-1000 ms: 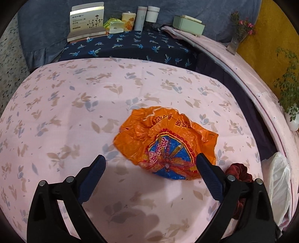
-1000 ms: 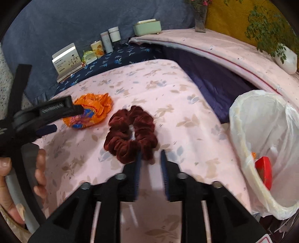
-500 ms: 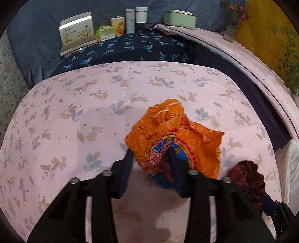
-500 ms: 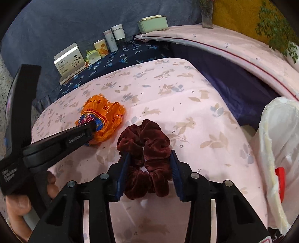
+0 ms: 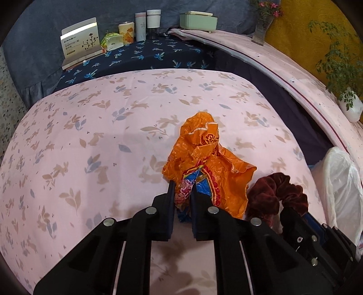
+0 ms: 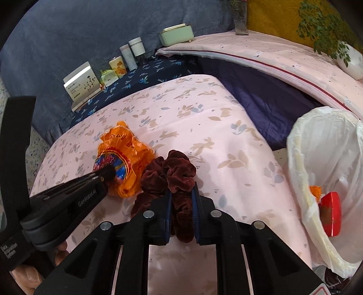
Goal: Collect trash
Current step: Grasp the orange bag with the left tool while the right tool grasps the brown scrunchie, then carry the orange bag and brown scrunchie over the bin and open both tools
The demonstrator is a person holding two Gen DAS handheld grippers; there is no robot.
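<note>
An orange plastic wrapper (image 5: 211, 158) with a blue and red print lies bunched on the pink floral cloth (image 5: 102, 136). My left gripper (image 5: 182, 188) is shut on its near edge. It also shows in the right wrist view (image 6: 122, 158). A dark red velvet scrunchie (image 6: 174, 172) lies just right of the wrapper, and my right gripper (image 6: 181, 192) is shut on it. The scrunchie shows in the left wrist view (image 5: 274, 192) too. A white-lined trash bin (image 6: 329, 181) stands at the right, holding a red item (image 6: 331, 213).
At the back, on dark blue cloth, stand a white box (image 5: 80, 43), a small packet (image 5: 112, 40), cups and bottles (image 5: 147, 22) and a green tin (image 5: 198, 20). A vase (image 5: 261, 29) and a potted plant (image 5: 349, 106) sit on the pink ledge at right.
Both grippers closed: the left on the orange wrapper, bunching it upward, the right on the scrunchie. One second ago the left was open wide around the wrapper.
</note>
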